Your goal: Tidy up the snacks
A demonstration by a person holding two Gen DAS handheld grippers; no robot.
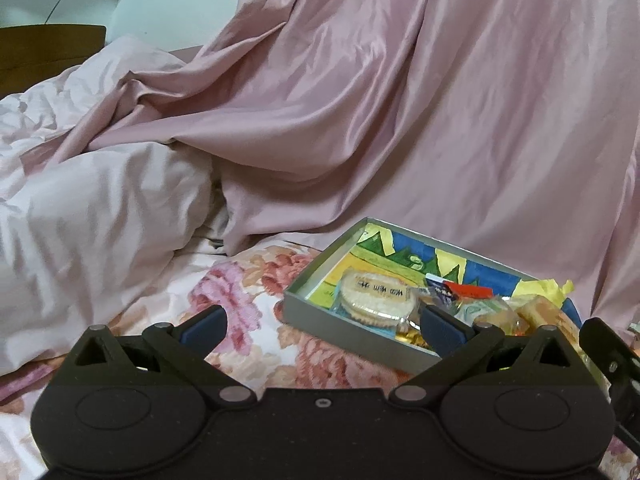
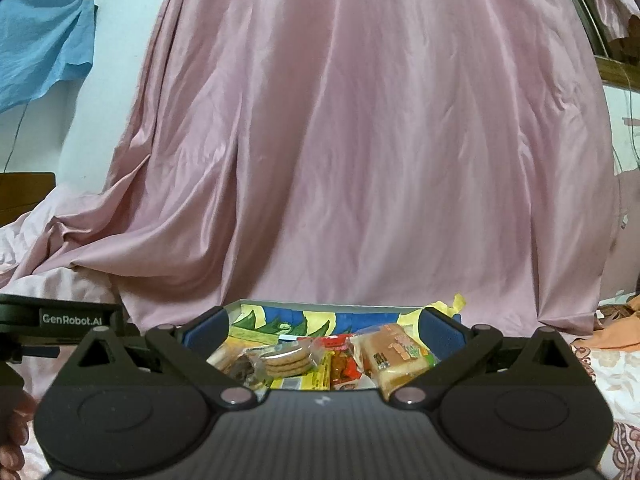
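Observation:
A shallow grey box (image 1: 308, 314) with a colourful printed floor lies on the floral bedspread (image 1: 248, 320). It holds several wrapped snacks, among them a round biscuit pack (image 1: 374, 298) and a red packet (image 1: 468, 292). My left gripper (image 1: 320, 326) is open and empty, just left of the box's near corner. In the right wrist view the same box (image 2: 280, 305) sits right in front of my right gripper (image 2: 322, 330), which is open and empty above it. There I see a pack of round biscuits (image 2: 286, 358), a wrapped cake (image 2: 396, 354) and red packets (image 2: 344, 368).
Pink satin sheets (image 1: 380, 100) hang as a backdrop behind the box, and a rumpled pale duvet (image 1: 92, 208) lies at the left. The other gripper's body (image 2: 60, 320) shows at the left in the right wrist view. A blue cloth (image 2: 40, 40) hangs on the wall.

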